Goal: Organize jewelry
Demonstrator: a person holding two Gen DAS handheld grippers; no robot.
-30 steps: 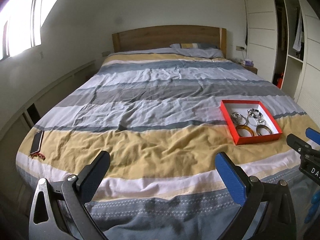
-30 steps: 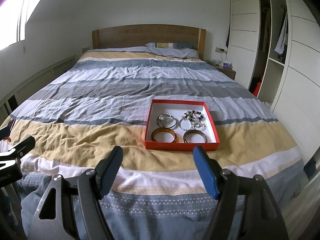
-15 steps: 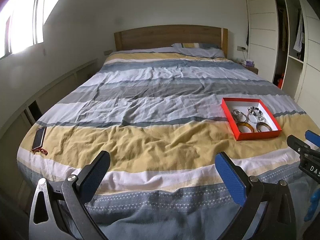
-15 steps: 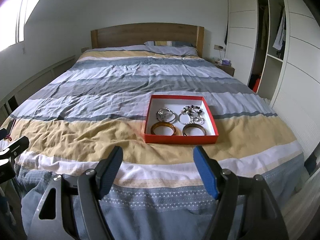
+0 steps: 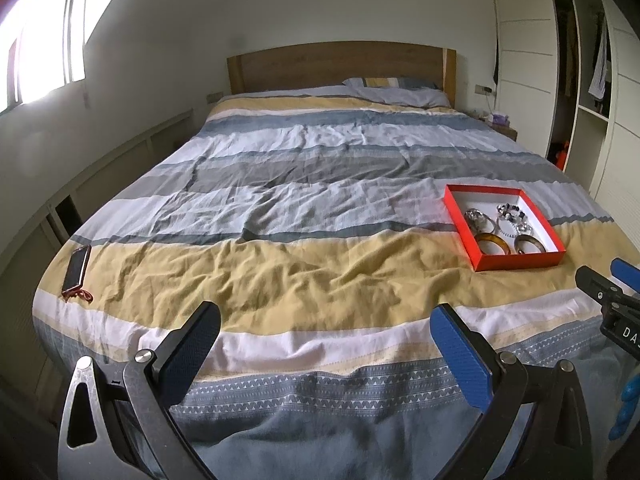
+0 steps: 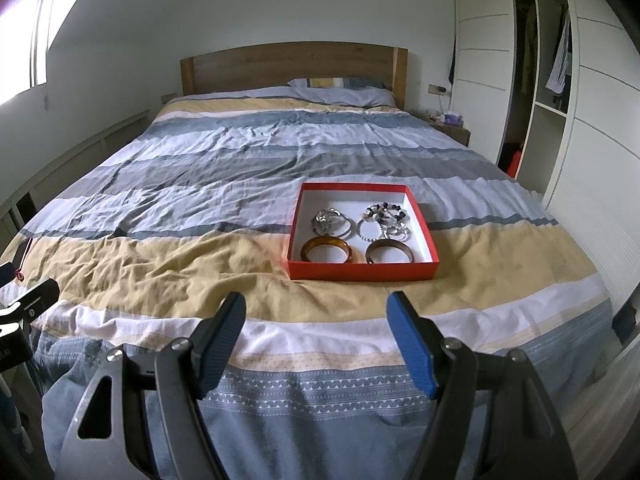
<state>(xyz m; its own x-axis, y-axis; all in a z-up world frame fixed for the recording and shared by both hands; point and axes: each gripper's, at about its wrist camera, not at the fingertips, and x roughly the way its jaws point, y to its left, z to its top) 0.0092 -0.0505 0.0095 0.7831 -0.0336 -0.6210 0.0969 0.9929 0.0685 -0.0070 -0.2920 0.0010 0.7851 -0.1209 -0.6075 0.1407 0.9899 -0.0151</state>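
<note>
Both grippers hover at the foot of the bed, fingers spread wide and empty; the jewelry looks already gathered in its box.

The left gripper (image 5: 326, 336) and right gripper (image 6: 316, 326) hold nothing. The shallow red cardboard box with a white floor (image 6: 362, 270) sits on the rumpled striped cotton duvet (image 6: 200, 264), straight ahead of the right gripper. Inside lie a glossy amber bangle (image 6: 327, 250), a dark metallic bangle (image 6: 389, 251), a tangle of silver hoops (image 6: 332, 219) and a beaded strand (image 6: 384, 216). Judged from this, any next pick needs a narrow pinch on a bangle's rim; the smooth hoops could slip.
</note>
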